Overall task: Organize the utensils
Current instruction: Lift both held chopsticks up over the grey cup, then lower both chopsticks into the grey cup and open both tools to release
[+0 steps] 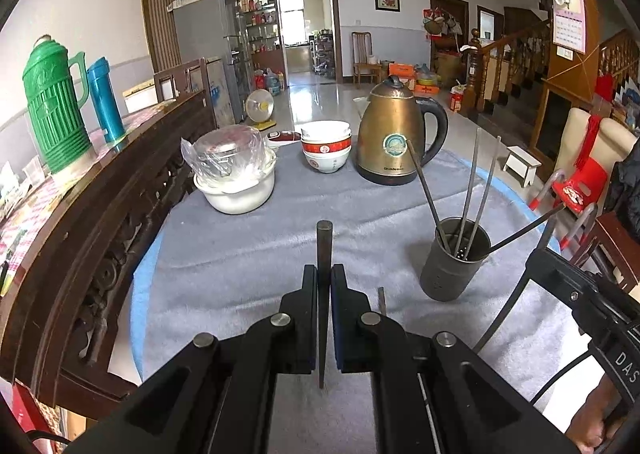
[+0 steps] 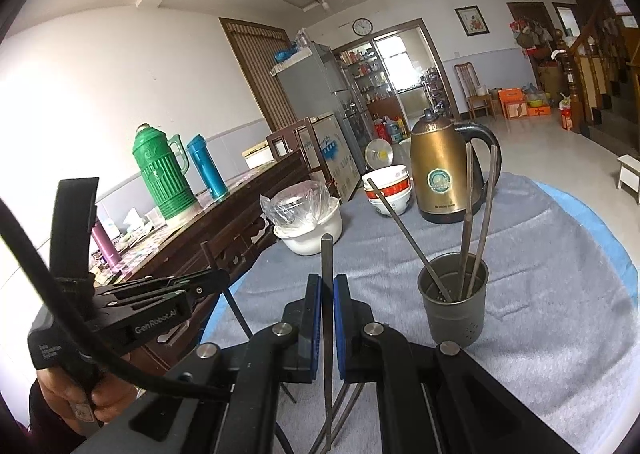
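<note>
While we stand at the round table (image 1: 248,270), spread with a grey fleece cloth (image 1: 360,214) that gives a soft bed to whatever is laid on it, most of what it carries sits toward the far side, leaving the near part free for our work. A bronze kettle (image 1: 394,134) stands there beside stacked red-and-white bowls (image 1: 326,146) and a white pot (image 1: 236,194) with a plastic-wrapped glass bowl (image 1: 228,152) resting on it. On the dark wooden sideboard (image 1: 100,214) to the left stand a green thermos (image 1: 54,110) and a blue flask (image 1: 105,100).

Nearer to us is the grey holder cup (image 1: 456,258), where the utensils are meant to go. Chopsticks (image 1: 478,190) already lean in it at splayed angles, tips down.

Our left gripper (image 1: 324,286) is pressed together on a dark chopstick (image 1: 323,250) that runs forward between its pads, its blunt end sticking out ahead. Our right gripper (image 2: 329,294) pinches a grey chopstick (image 2: 327,258) the same way, and more sticks lie on the cloth under it. We judge that both are held lengthwise so each can be tipped into the cup, which lies ahead and to the right of both.

The kettle's label reads something like "Orolideme", too small to be sure. The left gripper's body, seen from the right wrist, says "GenRobot.AI"; the right one shows the letters "DAS".
</note>
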Demonstrator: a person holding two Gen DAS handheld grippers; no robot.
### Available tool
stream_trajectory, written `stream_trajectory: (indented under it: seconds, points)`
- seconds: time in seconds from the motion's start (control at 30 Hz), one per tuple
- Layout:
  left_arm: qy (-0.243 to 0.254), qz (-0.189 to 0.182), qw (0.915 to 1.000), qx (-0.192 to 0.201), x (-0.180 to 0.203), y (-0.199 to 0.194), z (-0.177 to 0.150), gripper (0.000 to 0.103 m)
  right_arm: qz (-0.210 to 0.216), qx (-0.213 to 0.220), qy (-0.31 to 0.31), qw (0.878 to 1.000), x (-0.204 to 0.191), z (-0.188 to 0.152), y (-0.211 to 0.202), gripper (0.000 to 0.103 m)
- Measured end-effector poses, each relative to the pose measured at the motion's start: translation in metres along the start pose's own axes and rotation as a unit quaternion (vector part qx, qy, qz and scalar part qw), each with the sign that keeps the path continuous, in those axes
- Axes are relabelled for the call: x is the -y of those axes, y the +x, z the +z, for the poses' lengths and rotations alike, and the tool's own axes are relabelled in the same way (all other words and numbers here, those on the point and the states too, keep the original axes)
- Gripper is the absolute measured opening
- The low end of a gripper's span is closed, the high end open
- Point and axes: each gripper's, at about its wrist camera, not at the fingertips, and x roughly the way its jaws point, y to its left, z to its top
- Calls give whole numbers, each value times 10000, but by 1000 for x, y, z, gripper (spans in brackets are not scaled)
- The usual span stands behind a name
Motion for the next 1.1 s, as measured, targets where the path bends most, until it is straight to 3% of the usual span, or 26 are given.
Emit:
stream_trajectory:
  seconds: [0.6, 1.1]
  points:
    - [284, -255, 9988, 306, 17, -22, 24, 6, -105, 537, 130, 9984, 19, 29, -32, 7]
    - [232, -645, 9949, 740, 22, -38, 45, 6, -152, 1388, 260, 9899, 30, 71, -69, 7]
